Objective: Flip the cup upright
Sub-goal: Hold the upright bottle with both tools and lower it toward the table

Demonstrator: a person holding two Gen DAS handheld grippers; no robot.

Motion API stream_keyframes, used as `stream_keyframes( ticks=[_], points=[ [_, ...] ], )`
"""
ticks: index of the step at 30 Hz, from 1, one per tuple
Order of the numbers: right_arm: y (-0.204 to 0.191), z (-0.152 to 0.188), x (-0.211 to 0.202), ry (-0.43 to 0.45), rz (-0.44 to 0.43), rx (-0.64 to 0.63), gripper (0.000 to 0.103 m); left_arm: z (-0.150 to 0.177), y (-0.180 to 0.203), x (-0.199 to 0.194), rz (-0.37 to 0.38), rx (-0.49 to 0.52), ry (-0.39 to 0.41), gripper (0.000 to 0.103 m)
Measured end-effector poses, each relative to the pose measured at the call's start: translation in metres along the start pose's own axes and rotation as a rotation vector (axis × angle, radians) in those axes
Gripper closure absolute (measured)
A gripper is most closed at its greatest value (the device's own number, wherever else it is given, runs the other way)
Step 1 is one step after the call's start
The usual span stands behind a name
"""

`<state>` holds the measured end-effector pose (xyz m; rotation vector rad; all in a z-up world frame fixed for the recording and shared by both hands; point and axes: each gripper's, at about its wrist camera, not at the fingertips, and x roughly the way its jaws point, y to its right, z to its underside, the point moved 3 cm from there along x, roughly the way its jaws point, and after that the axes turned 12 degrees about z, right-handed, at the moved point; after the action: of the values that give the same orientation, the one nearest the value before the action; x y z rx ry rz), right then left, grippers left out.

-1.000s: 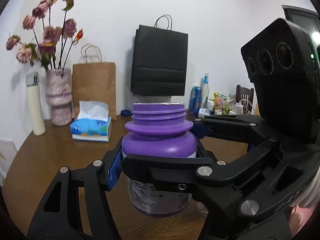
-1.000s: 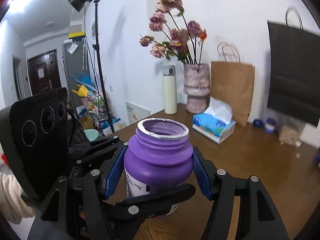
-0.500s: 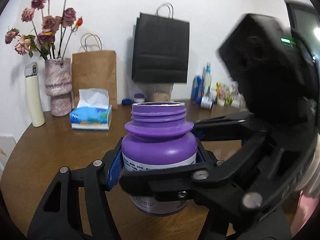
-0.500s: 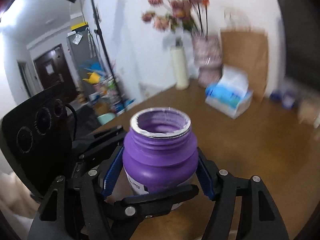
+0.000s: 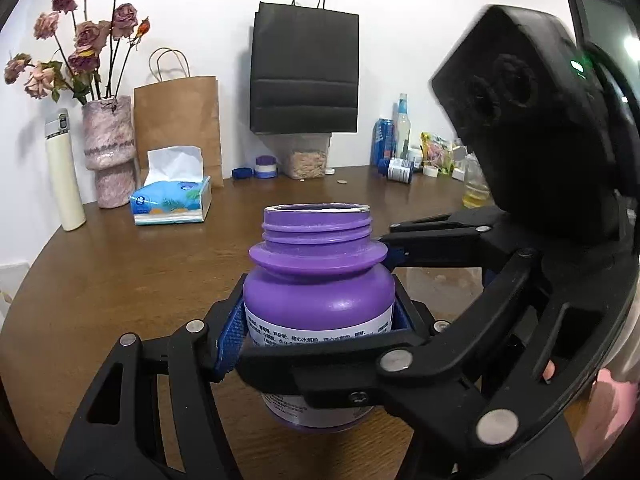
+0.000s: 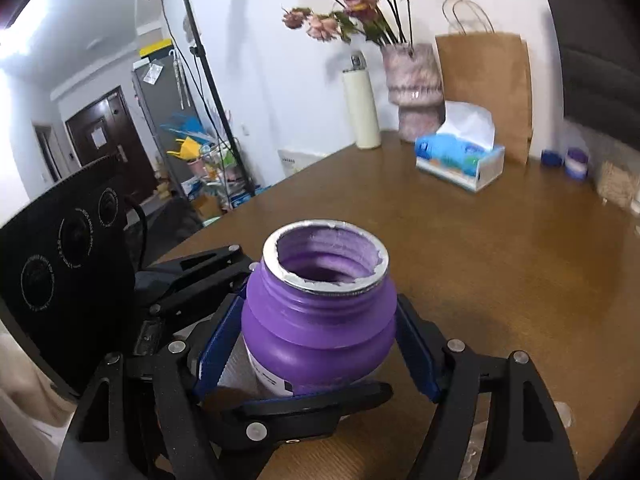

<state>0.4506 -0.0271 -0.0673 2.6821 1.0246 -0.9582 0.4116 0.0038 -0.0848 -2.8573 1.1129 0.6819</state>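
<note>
The cup is a purple plastic jar (image 5: 318,300) with a white label and no lid. It stands upright with its open mouth up, just above or on the wooden table (image 5: 120,280); I cannot tell which. My left gripper (image 5: 320,324) is shut on its body, blue pads against both sides. In the right wrist view the jar (image 6: 320,312) sits between my right gripper's (image 6: 316,344) blue pads (image 6: 416,356), which stand slightly off its sides. The right gripper's body (image 5: 540,140) crosses the left wrist view.
At the table's back stand a tissue box (image 5: 172,200), a pink vase of dried roses (image 5: 108,148), a cream thermos (image 5: 64,172), a brown paper bag (image 5: 180,120), a black bag (image 5: 304,72), a grain tub (image 5: 306,160) and several bottles (image 5: 400,148).
The jar has come lower toward the table, still upright. The right gripper has risen and tilted down over the jar, and its pads have eased off the sides.
</note>
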Motion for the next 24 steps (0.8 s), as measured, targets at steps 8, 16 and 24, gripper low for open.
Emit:
stream_keyframes(
  ticks=[8, 16, 24],
  points=[
    [-0.017, 0.024, -0.023, 0.144, 0.053, 0.004, 0.024, 0.014, 0.013, -0.007, -0.01, -0.066, -0.049, 0.044],
    [-0.048, 0.039, -0.032, 0.163, 0.01, -0.024, 0.024, 0.033, 0.025, -0.031, -0.091, -0.099, -0.085, 0.044],
    [-0.044, 0.061, -0.01, 0.036, -0.11, 0.125, 0.024, 0.049, 0.034, -0.034, -0.12, -0.112, -0.138, 0.044]
  ],
)
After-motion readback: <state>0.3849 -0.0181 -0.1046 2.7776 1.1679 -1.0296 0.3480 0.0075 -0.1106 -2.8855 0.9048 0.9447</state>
